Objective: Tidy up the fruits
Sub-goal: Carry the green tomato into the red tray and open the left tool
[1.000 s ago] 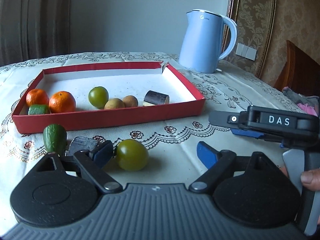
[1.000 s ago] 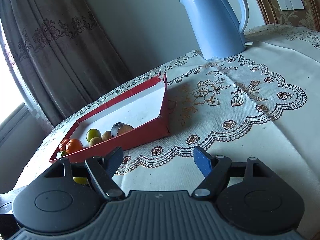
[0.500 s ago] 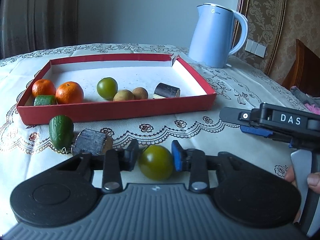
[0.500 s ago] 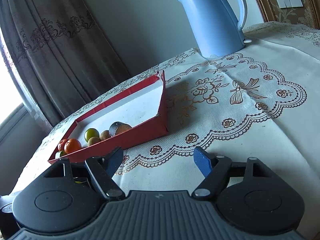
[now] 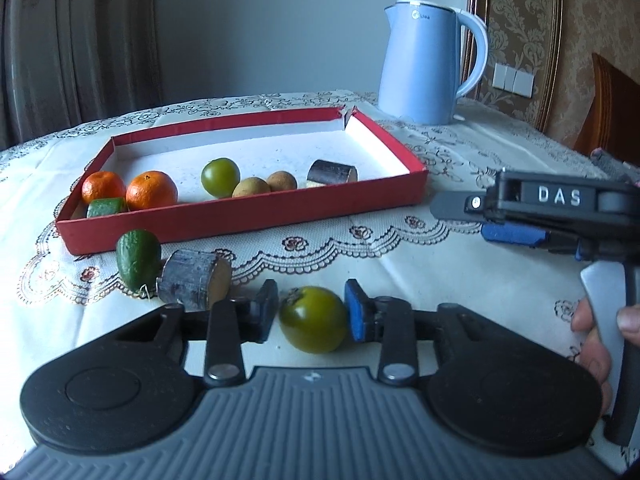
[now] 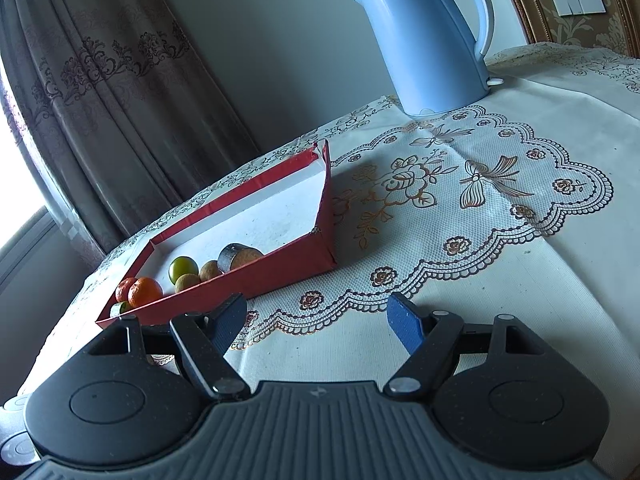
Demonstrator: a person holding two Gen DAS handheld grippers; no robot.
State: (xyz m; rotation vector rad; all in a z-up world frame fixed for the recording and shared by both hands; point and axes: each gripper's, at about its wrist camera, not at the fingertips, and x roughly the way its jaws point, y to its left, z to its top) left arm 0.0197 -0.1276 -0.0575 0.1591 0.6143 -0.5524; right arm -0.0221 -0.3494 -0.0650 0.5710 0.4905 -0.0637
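My left gripper (image 5: pixel 311 314) is shut on a green round fruit (image 5: pixel 313 319) and holds it just above the tablecloth. A green cucumber piece (image 5: pixel 137 258) and a dark sugarcane piece (image 5: pixel 194 280) lie on the cloth to its left. The red tray (image 5: pixel 248 210) behind holds two oranges (image 5: pixel 151 190), a green piece (image 5: pixel 105 207), a green round fruit (image 5: pixel 220 177), two brown fruits (image 5: pixel 251 187) and a sugarcane piece (image 5: pixel 333 172). My right gripper (image 6: pixel 316 322) is open and empty over the cloth, right of the tray (image 6: pixel 276 276); it also shows in the left wrist view (image 5: pixel 516 222).
A blue electric kettle (image 5: pixel 426 62) stands behind the tray's right corner, also in the right wrist view (image 6: pixel 426 36). A curtain (image 6: pixel 100 92) hangs at the back left. A wooden chair back (image 5: pixel 612 108) stands at the right.
My left gripper moved up to the green round fruit, closed its fingers on it and lifted slightly. My right gripper has barely moved.
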